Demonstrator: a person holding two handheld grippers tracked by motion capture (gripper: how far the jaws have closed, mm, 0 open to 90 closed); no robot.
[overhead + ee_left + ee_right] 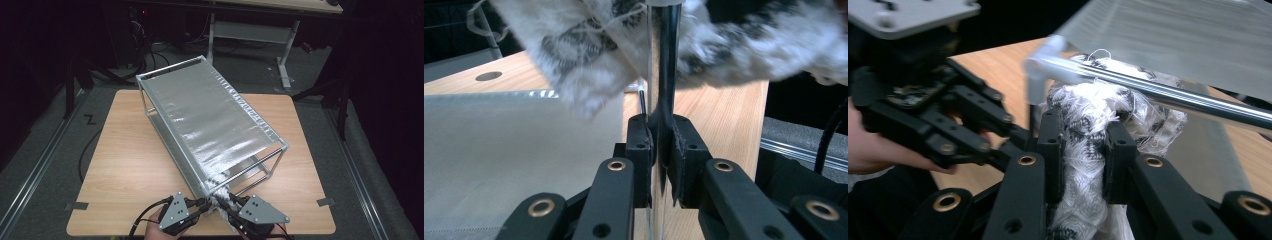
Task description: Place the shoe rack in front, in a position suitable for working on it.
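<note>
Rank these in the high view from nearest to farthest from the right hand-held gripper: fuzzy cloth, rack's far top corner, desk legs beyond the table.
1. Fuzzy cloth: clamped in the right hand-held gripper, at the rack's near corner.
2. Rack's far top corner: across the table, up the view.
3. Desk legs: on the floor beyond the table, upper right.

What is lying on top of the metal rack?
A silver sheet covers the top of the metal rack; a white, black-patterned cloth hangs over its near bar. The sheet hides most of the inside of the rack.

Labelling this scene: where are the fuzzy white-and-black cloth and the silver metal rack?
fuzzy white-and-black cloth (1088,112), right gripper view, bunched part above the tongs.
silver metal rack (210,107), high view, top mesh panel.
</note>
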